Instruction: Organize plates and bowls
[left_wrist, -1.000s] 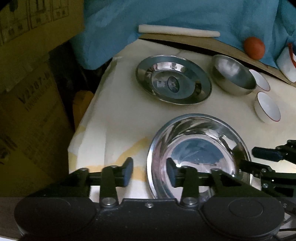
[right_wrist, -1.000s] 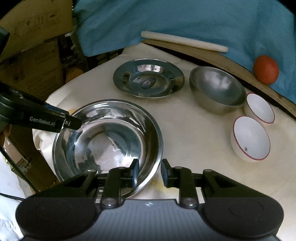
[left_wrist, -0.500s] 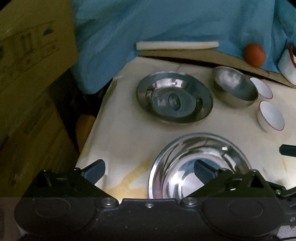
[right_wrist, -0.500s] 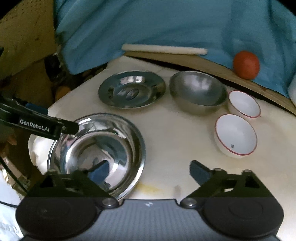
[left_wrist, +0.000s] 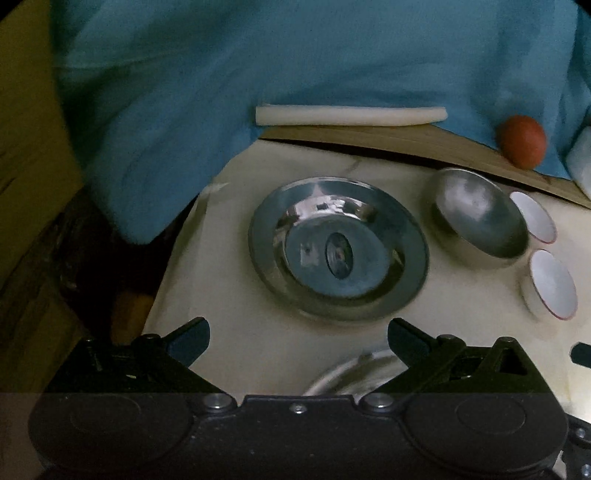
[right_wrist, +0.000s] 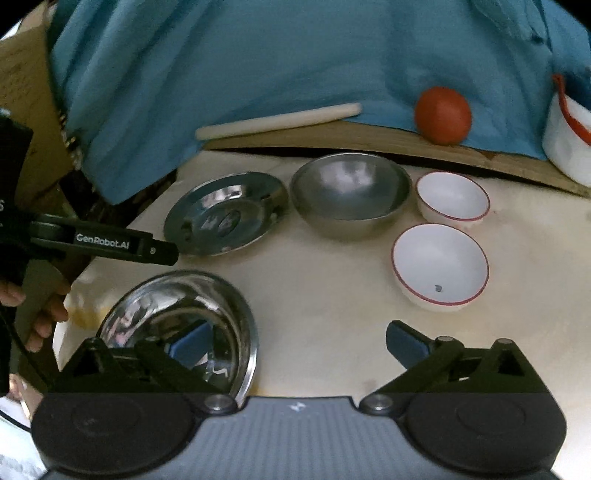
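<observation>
Left tool (left_wrist: 297, 339): jaws spread wide, empty, hovering over the table (left_wrist: 236, 354).
Right tool (right_wrist: 297, 341): jaws also wide, holding nothing; one finger overlaps the large steel bowl (right_wrist: 177, 314) in view.
Large steel bowl: upright at the table's near left edge, apparently just released.
Steel plate (right_wrist: 225, 214): flat, behind it.
Smaller steel bowl (right_wrist: 351, 195): upright, beside the plate.
White bowls (right_wrist: 439, 266): two, right, mouths up.
Axis: all round, none long.
Next: likely nesting a bowl.
</observation>
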